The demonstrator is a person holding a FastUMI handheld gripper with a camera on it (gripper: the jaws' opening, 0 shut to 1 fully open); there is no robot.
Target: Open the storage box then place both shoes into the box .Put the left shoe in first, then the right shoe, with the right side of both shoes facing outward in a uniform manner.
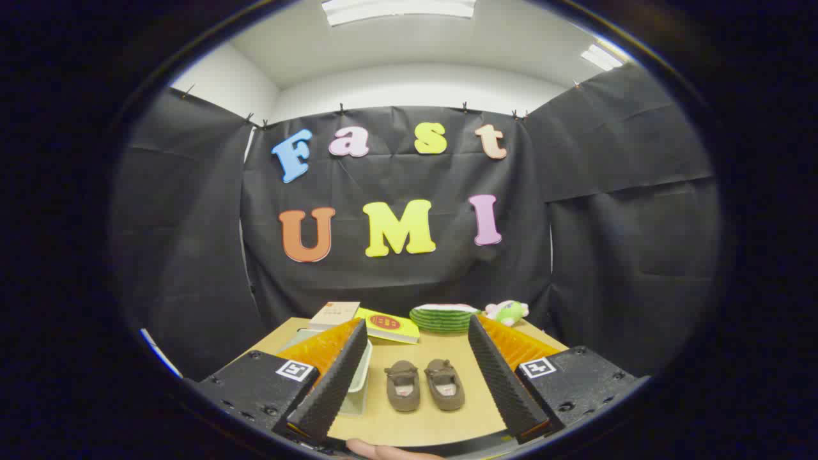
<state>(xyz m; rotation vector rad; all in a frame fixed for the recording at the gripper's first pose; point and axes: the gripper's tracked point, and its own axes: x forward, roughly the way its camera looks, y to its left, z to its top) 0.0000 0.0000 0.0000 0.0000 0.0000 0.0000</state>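
The table (441, 418) is holding two shoes (424, 384) sitting between the wide-apart, empty-handed gripper (416, 377) fingers, box (358, 383) touching one finger.

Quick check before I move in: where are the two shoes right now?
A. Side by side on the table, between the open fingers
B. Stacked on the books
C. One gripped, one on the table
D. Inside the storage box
A. The pair of brown shoes sits side by side on the table, between the fingers of the open gripper, with the storage box to their left.

Shoes (424, 384) between parted tongs (418, 348)
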